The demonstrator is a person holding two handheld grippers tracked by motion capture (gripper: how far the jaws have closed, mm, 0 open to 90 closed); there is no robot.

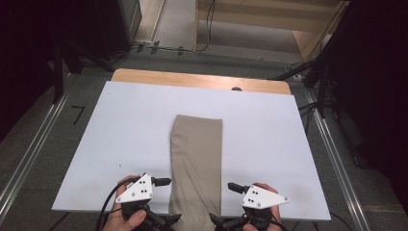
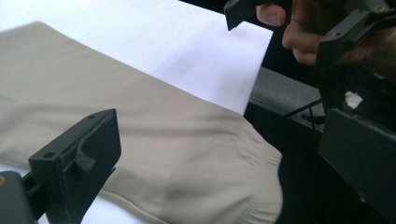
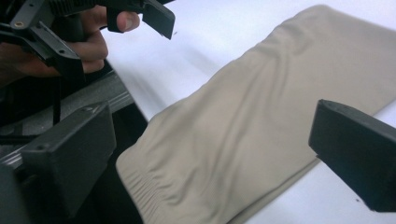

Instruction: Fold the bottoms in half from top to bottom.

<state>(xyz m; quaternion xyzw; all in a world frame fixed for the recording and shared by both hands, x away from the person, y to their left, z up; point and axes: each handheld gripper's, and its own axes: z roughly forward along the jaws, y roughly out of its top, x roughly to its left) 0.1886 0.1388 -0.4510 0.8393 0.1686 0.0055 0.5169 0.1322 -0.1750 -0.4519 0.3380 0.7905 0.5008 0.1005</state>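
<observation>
Folded beige cloth (image 1: 196, 163) lying lengthwise down the middle of the white tabletop (image 1: 120, 130), near end with gathered hem hanging over the front edge. Flanked by left gripper (image 1: 166, 199) and right gripper (image 1: 225, 203), just beside it, both spread wide, gripping nothing.
</observation>
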